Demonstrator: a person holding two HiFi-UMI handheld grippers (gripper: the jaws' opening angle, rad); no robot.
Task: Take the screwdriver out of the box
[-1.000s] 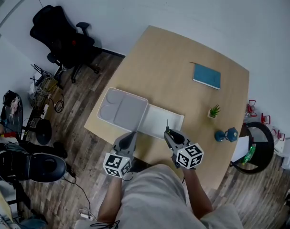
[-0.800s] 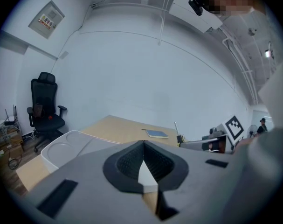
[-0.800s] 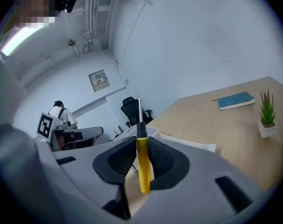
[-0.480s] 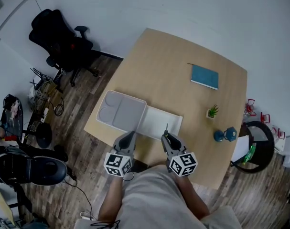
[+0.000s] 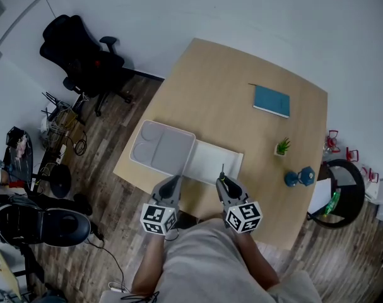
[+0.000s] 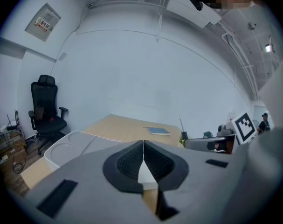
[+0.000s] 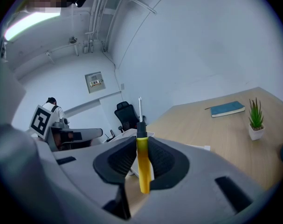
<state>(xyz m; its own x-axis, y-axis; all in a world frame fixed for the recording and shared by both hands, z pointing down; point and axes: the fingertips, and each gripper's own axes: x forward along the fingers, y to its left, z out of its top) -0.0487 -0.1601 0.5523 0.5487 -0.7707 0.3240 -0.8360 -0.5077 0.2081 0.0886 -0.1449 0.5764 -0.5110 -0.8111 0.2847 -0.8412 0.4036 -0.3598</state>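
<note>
Screwdriver (image 7: 143, 167): yellow handle, steel shaft upright. Clamped by the handle in the right claw (image 5: 228, 185), at the near edge of the open white box (image 5: 211, 160) and apparently already lifted out of it. Left claw (image 6: 143, 155): pressed together, empty. Handling advice: maintain a firm squeeze, hold the shaft vertical, carry it to bare desk (image 5: 229, 100), then release.

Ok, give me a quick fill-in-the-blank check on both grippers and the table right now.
The right gripper is shut on a yellow-handled ___.
The shut left gripper holds ___.
The flat teal book lies on the light wooden ___.
Missing: screwdriver; nothing; table.
</note>
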